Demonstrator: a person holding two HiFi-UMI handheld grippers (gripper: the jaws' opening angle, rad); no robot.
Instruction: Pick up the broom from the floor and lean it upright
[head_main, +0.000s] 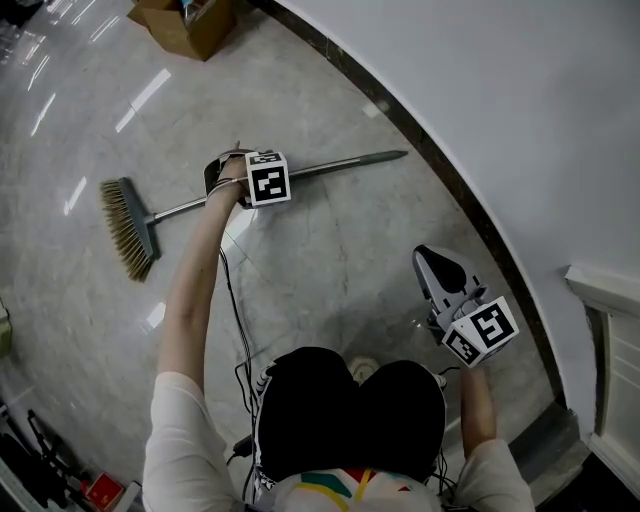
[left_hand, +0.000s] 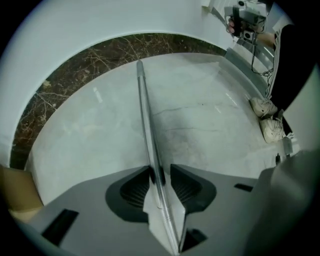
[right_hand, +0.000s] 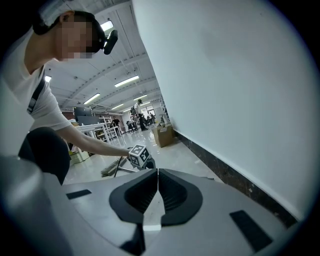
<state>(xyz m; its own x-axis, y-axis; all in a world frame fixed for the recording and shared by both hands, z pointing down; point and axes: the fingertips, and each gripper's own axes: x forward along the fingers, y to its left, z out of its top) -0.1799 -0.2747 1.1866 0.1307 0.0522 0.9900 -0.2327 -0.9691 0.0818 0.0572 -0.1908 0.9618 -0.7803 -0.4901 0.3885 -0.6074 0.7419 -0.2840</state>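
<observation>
Now the broom (head_main: 330, 165) lies flat on the floor (head_main: 330, 270), handle tip toward the wall (head_main: 500, 100) and bristles away from it. Our left fingers (left_hand: 135, 187) point straight down astride the handle near its middle, part open with a sliver of gap on one side, not yet clamped. Our right fingers (right_hand: 140, 192), closed together on nothing, hang well apart from it, so we judge the lift belongs to the left.
</observation>
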